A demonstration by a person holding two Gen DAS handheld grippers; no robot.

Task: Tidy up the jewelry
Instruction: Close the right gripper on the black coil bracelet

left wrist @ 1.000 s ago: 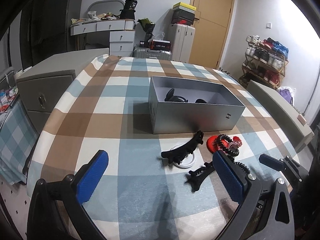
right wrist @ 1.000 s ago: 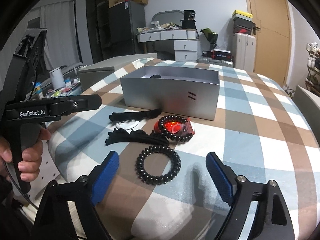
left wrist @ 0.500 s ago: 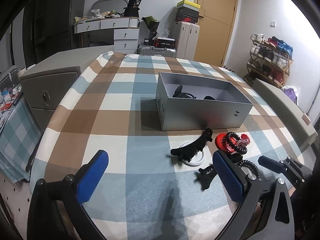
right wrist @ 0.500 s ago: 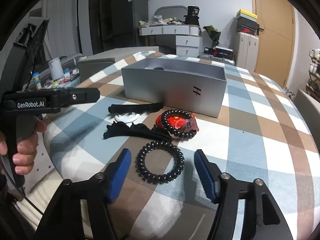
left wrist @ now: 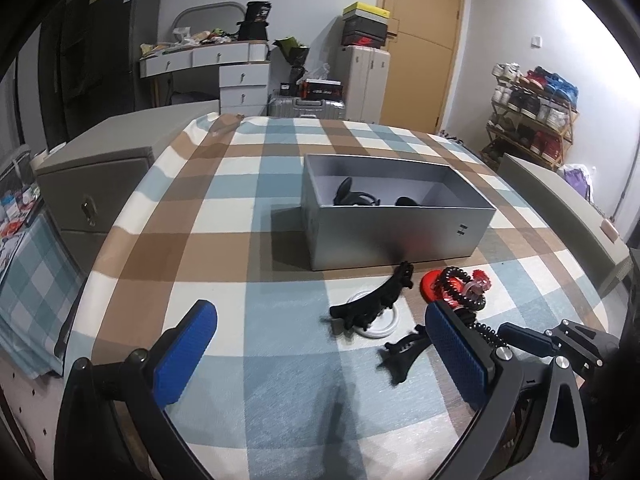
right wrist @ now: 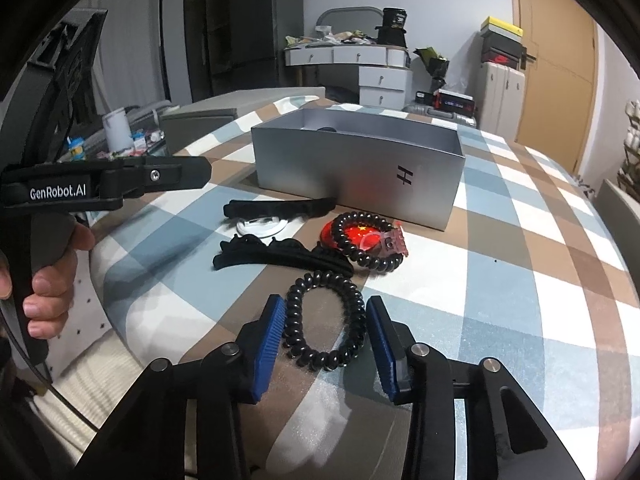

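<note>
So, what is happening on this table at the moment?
A person is sorting hair accessories into the grey box. The right tool has its blue pads on either side of the black spiral hair tie, not yet squeezing it. The left tool hangs open above the checked tablecloth, holding nothing. Two black hair clips and a beaded bracelet wait outside.

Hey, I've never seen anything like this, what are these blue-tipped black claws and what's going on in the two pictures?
They are two hand-held grippers, each with a camera looking along its fingers. In the left view, the left gripper hangs open above the checked tablecloth. In the right view, the right gripper brackets a black spiral hair tie, nearly closed on it but not yet lifting. Nearby lie black hair clips, a beaded bracelet and an open grey box.
</note>
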